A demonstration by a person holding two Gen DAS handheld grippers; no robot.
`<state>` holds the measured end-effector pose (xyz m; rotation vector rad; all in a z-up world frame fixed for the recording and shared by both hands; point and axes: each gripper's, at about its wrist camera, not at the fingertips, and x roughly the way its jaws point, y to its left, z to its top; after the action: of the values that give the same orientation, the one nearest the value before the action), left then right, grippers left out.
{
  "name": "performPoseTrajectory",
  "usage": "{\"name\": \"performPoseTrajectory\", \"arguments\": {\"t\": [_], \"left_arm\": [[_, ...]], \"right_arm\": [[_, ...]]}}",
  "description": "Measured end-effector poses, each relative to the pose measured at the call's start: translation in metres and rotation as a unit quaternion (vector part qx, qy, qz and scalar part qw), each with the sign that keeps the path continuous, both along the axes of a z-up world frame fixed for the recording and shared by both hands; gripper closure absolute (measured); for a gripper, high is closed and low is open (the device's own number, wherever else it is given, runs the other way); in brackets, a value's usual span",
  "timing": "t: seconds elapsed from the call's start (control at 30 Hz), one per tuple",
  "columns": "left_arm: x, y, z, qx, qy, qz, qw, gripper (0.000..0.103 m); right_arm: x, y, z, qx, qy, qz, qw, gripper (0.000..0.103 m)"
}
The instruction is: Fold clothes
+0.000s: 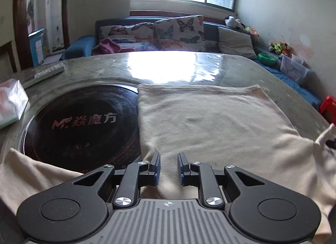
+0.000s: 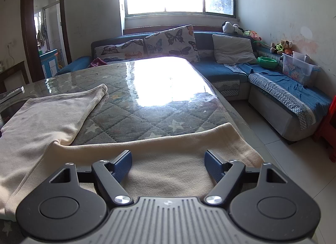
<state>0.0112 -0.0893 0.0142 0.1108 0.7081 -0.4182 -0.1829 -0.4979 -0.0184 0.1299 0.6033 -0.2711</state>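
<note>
A cream garment (image 1: 210,122) lies spread on the table, with one part folded over. My left gripper (image 1: 169,160) hovers low over its near part, jaws a little apart and holding nothing. In the right wrist view the same garment (image 2: 52,116) runs from the left toward the table's right edge, where a flat cream sleeve or hem part (image 2: 178,151) lies. My right gripper (image 2: 168,160) is wide open just above that part, holding nothing.
A black round induction cooker plate (image 1: 84,122) is set into the table, partly under the garment. A tissue pack (image 1: 10,103) and a remote (image 1: 46,71) lie at the left. The glass-covered quilted table (image 2: 157,97) has its right edge near the blue sofa (image 2: 283,97).
</note>
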Motion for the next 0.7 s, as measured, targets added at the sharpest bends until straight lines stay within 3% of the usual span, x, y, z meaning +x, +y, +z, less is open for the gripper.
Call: {"name": "performPoseTrajectory", "arguments": {"t": [0.17,0.33,0.5,0.7], "left_arm": [[-0.007,-0.005,0.004,0.005,-0.008,-0.009,0.9999,0.077],[-0.043,-0.02,0.02,0.003,-0.036,-0.087,0.9956,0.077],[-0.076,-0.034,0.014,0.009,-0.025,-0.153,0.9879,0.077],[-0.102,-0.039,0.005,0.01,-0.019,-0.195,0.9805,0.077]], "right_arm": [[0.0,0.001,0.002,-0.005,0.004,0.001,1.0,0.026],[-0.006,0.015,0.012,-0.014,0.008,0.027,1.0,0.027],[-0.009,0.052,0.028,-0.032,0.004,0.11,0.993,0.027],[0.004,0.109,0.035,-0.062,0.007,0.221,0.973,0.026]]}}
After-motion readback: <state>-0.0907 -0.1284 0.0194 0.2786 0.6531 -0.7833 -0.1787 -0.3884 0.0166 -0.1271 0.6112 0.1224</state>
